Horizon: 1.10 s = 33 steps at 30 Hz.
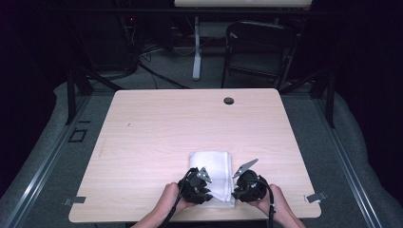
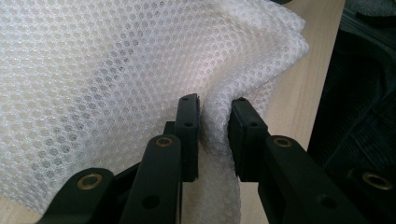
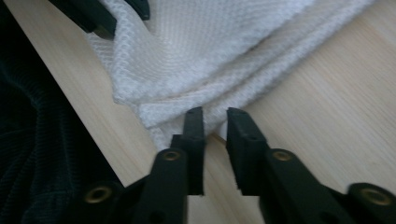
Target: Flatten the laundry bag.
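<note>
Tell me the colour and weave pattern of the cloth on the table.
White cloth, with a fine honeycomb mesh weave; clearest in the left gripper view.

Looking along our left gripper (image 2: 215, 122), we see its two black jaws rising from the bottom edge and standing close together, with a raised fold of the white mesh cloth (image 2: 107, 79) pinched between their pads. The cloth has a fine honeycomb weave and spreads across most of the upper left, its layered edges bunching toward the upper right. Beneath and beside the cloth we see the pale wooden table (image 2: 299, 107), a strip of it running down the right of the fold to the table's edge. Past that edge lies dark ribbed fabric (image 2: 359, 116), partly blurred.
</note>
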Each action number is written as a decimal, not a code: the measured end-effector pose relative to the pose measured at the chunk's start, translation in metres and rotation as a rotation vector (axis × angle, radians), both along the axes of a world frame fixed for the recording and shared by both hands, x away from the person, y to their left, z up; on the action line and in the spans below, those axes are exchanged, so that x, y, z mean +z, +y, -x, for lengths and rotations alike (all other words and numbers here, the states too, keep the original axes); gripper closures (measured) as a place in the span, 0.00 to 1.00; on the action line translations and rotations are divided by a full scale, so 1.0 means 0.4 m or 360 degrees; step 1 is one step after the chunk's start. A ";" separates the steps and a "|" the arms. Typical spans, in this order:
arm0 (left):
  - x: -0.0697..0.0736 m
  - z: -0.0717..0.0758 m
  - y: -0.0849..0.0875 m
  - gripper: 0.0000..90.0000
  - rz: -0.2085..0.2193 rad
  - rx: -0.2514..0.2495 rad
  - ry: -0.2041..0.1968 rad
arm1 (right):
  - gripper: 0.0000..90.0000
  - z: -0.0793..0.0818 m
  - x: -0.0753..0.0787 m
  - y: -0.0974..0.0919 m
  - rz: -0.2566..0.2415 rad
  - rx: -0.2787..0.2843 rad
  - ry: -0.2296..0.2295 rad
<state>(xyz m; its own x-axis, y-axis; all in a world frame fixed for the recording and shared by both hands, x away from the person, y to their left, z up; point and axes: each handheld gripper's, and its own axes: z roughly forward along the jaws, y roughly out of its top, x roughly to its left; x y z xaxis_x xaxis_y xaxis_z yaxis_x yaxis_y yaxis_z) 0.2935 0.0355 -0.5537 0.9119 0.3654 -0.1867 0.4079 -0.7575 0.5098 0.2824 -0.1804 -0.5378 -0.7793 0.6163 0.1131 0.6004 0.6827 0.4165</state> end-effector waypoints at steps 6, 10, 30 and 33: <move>-0.003 0.001 -0.002 0.81 0.0009 -0.0014 0.0003 | 0.96 -0.012 -0.012 0.018 -0.0021 0.0008 0.0006; -0.004 0.000 -0.003 0.77 0.0000 -0.0041 0.0002 | 0.97 -0.020 -0.020 0.034 -0.0063 -0.0009 -0.0006; 0.029 0.015 0.002 0.94 0.0015 -0.0004 -0.0148 | 1.00 -0.021 -0.046 0.036 -0.0038 0.0006 0.0022; 0.038 0.015 0.006 0.94 0.0021 0.0001 -0.0168 | 1.00 -0.023 -0.049 0.031 -0.0054 0.0005 0.0017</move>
